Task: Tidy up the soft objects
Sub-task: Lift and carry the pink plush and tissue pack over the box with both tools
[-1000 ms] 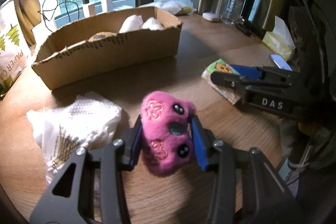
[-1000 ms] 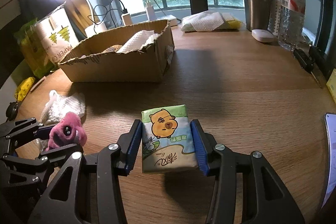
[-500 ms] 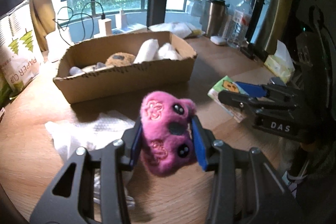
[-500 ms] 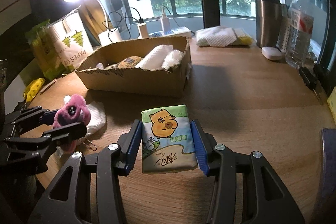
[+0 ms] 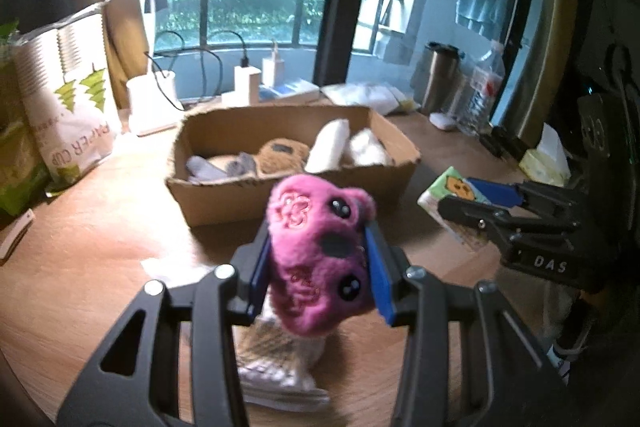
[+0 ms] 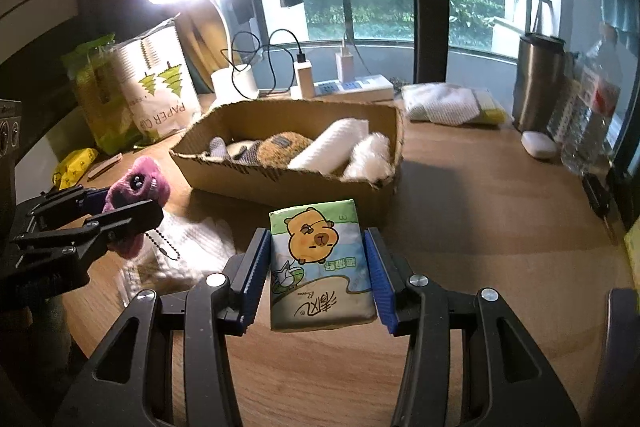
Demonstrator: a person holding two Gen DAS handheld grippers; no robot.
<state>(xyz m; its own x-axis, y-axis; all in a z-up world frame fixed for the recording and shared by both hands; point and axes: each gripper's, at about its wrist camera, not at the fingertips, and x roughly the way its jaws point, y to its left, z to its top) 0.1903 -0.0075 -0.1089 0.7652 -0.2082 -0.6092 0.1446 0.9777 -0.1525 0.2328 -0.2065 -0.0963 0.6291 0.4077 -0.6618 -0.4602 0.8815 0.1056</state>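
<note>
Left gripper [image 5: 318, 265] clamps a fuzzy pink plush toy [image 5: 320, 255] above the wooden table [image 5: 92, 247]. Right gripper [image 6: 320, 273] clamps a cartoon-printed tissue pack [image 6: 320, 267], near the open cardboard box [image 6: 280, 183].

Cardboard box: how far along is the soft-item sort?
Partly done. The cardboard box already holds a brown plush, a white roll and grey cloth. In hand: the left gripper is shut on the pink plush toy, the right gripper on the tissue pack, both above the table. Left: a white cloth on the table.
</note>
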